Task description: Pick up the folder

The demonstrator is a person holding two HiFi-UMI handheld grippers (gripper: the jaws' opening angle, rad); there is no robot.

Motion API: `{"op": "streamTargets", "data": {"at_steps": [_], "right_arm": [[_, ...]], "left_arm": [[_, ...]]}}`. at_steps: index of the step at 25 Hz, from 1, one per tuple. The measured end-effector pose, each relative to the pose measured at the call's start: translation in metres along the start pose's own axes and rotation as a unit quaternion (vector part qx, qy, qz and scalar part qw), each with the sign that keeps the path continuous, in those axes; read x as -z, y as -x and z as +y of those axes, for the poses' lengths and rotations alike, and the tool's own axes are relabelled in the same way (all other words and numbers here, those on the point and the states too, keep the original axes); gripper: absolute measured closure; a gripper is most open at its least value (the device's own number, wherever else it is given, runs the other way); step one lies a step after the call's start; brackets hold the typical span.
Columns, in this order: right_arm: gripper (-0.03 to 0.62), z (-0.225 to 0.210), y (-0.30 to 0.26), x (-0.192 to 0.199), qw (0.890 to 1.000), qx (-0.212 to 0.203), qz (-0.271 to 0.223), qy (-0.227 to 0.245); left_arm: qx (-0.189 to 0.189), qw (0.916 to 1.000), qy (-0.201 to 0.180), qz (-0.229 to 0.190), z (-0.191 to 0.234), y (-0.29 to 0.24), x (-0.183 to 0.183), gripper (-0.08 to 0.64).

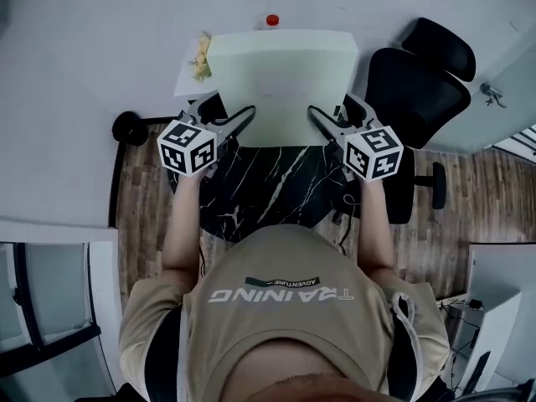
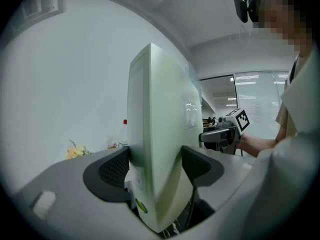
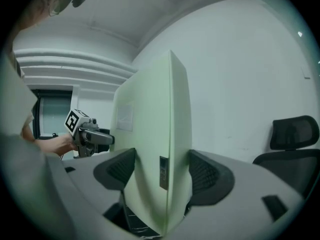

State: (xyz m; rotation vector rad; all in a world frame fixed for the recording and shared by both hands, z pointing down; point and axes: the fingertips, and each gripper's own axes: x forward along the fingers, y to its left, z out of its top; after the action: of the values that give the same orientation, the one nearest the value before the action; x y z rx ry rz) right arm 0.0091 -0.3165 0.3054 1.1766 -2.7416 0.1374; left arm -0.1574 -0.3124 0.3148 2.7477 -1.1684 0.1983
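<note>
Over the dark marble table (image 1: 276, 193), my left tongs (image 1: 241, 117) and right tongs (image 1: 318, 119) each clench an edge of the pale green folder (image 1: 280, 78), which could twist loose if my hands pull unevenly.

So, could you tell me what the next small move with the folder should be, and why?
Probably raise both grippers together a little, at the same pace. The left gripper and the right gripper are each shut on a near corner of the pale green folder, so the grip looks set, and an uneven lift would likely tilt it.
</note>
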Motion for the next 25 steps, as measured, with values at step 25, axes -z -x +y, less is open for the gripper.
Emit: {"op": "streamTargets", "data": {"at_steps": [25], "right_arm": [[0.292,0.005,0.022,-0.087,0.998,0.018,-0.039,0.036]], "left_arm": [[-0.002,0.9951,-0.071,-0.068,-0.013,0.018,-0.095,0.249]]}}
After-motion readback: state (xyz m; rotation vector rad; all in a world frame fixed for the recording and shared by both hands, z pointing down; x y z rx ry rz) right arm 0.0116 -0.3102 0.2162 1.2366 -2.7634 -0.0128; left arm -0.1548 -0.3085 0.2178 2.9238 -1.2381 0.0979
